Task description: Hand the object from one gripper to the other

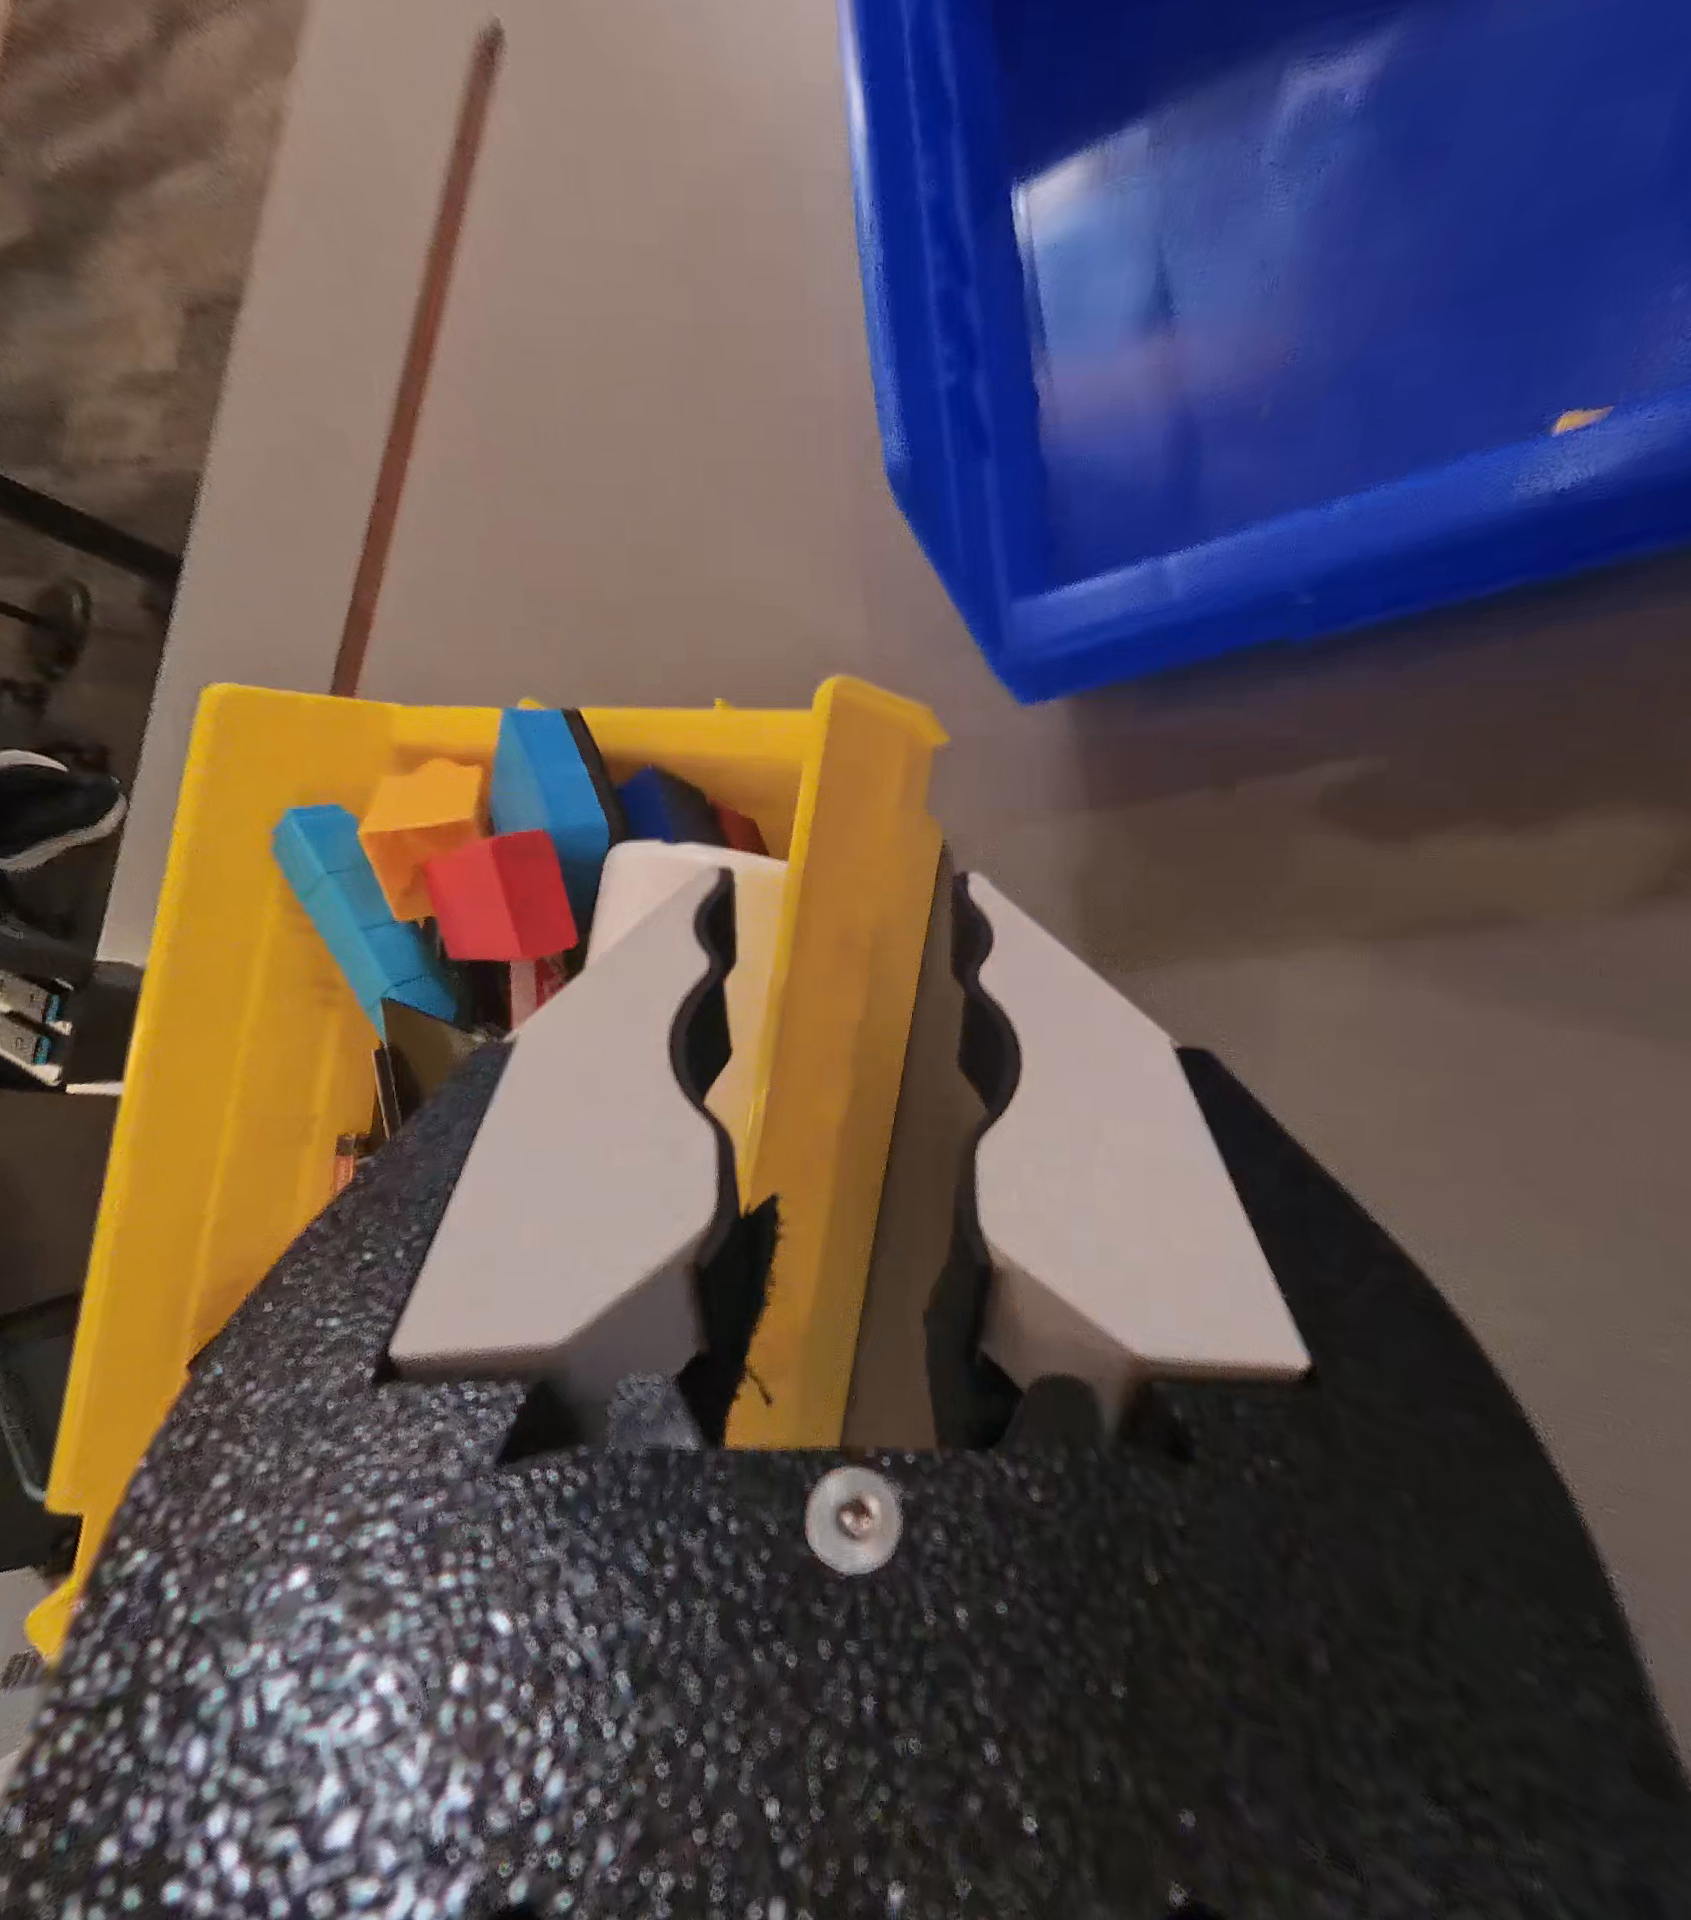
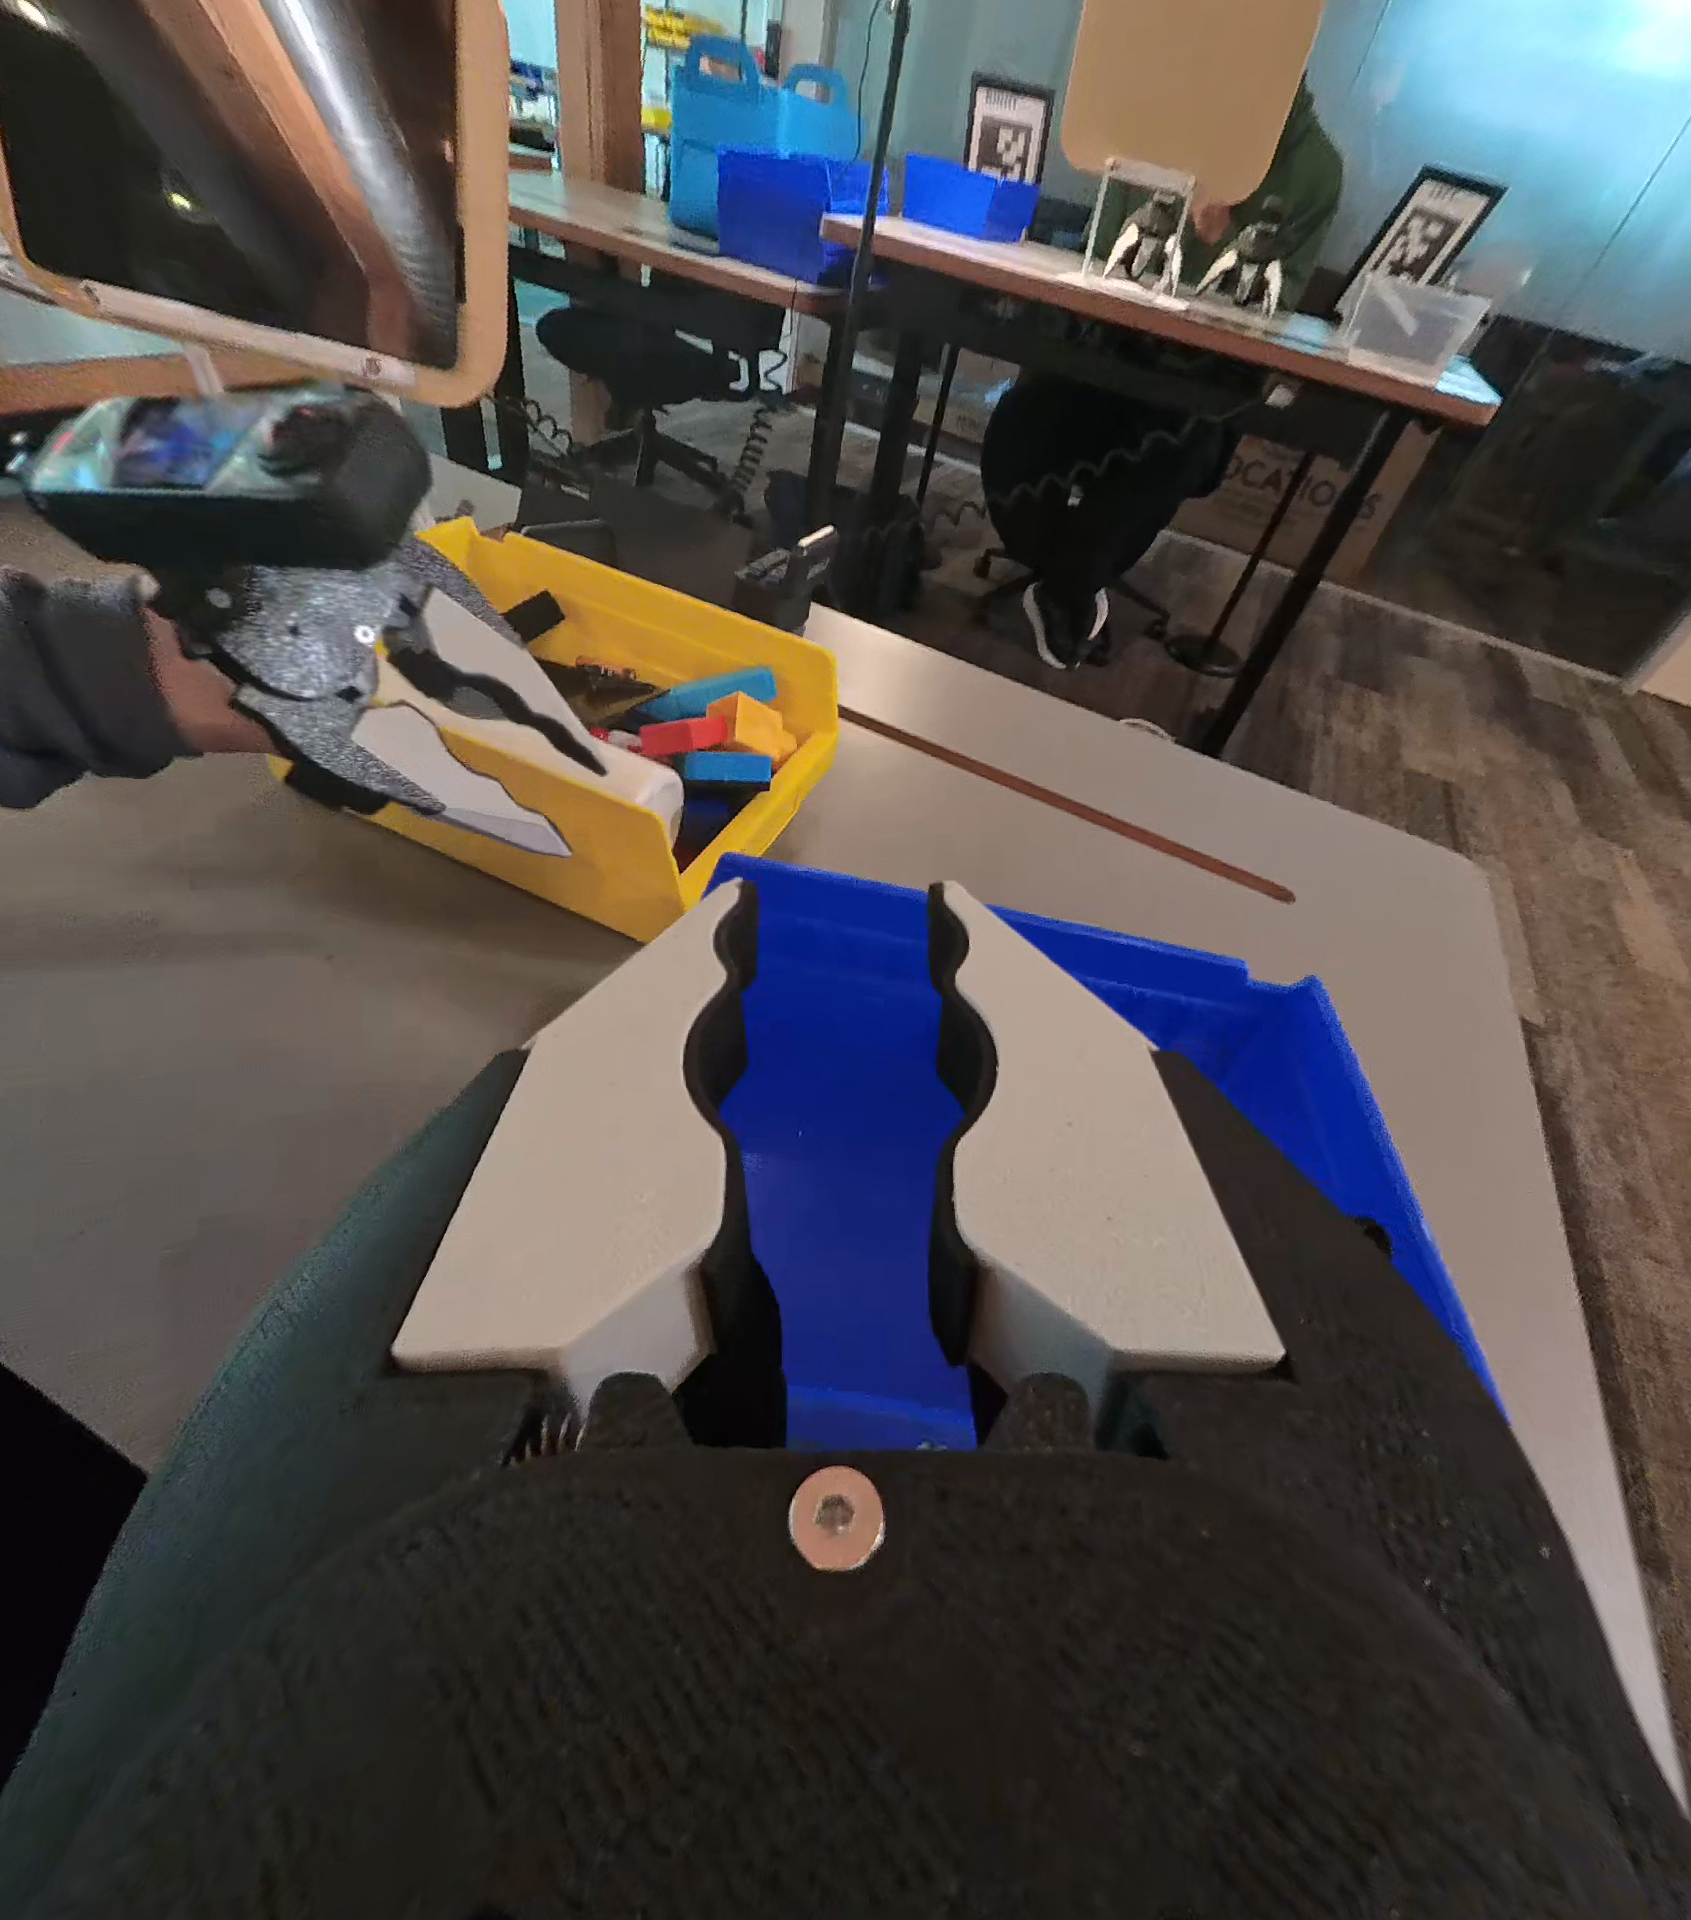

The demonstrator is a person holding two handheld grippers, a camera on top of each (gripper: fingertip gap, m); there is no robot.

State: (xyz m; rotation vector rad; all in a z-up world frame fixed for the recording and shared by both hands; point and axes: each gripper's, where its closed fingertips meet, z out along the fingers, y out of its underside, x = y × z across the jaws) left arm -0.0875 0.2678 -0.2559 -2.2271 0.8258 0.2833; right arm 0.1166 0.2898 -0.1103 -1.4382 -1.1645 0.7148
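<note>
A yellow bin (image 1: 228, 1039) holds several coloured blocks: a red one (image 1: 498, 894), an orange one (image 1: 420, 821), blue ones (image 1: 550, 790) and a white object (image 1: 659, 868). My left gripper (image 1: 841, 883) is open and empty; its fingers straddle the bin's right wall, one inside by the white object, one outside. In the right wrist view the left gripper (image 2: 583, 808) is held low over the yellow bin (image 2: 612, 862). My right gripper (image 2: 839, 899) is open and empty, over a blue bin (image 2: 1267, 1039) that looks empty.
The blue bin (image 1: 1340, 582) stands just right of the yellow one on the grey table (image 2: 197, 987). A thin brown strip (image 2: 1059, 800) lies across the table behind the bins. The table's edge and wood floor (image 2: 1651, 935) are to the right. Desks and chairs stand beyond. The left gripper's tips are roughly 25 centimetres from the right gripper's.
</note>
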